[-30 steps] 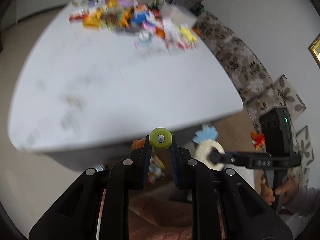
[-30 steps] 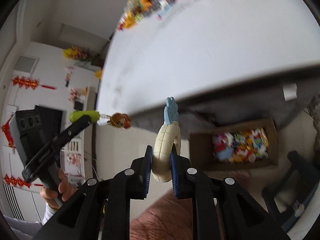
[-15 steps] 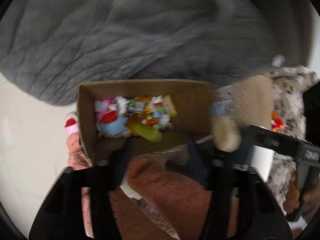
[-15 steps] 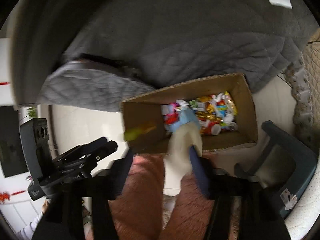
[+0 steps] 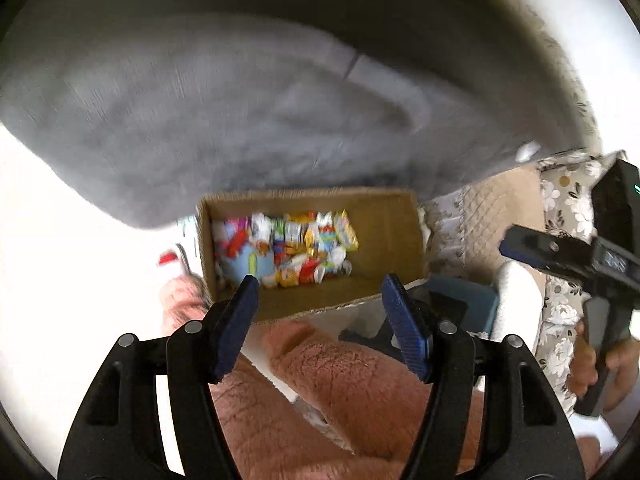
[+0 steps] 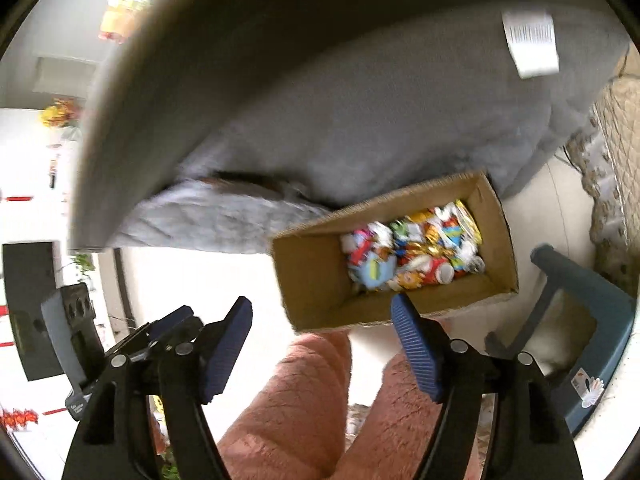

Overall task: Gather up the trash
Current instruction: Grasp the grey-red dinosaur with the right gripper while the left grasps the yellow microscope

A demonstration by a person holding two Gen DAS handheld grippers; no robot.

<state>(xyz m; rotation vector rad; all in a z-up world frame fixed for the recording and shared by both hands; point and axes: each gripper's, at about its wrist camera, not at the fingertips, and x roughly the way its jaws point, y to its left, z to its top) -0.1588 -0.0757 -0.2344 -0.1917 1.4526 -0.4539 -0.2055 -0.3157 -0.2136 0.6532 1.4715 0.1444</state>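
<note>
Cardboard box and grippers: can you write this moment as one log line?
left gripper: open, empty | right gripper: open, empty | cardboard box: holds colorful trash | both above box

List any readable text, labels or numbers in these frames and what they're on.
None can be read with confidence.
White tag on the grey cover: barcode-like lines, blurred.
Marking on the right gripper's body: white characters, too blurred.
Sticker on the blue stool: too small.
Wrappers in the cardboard box: print smeared by motion blur.
</note>
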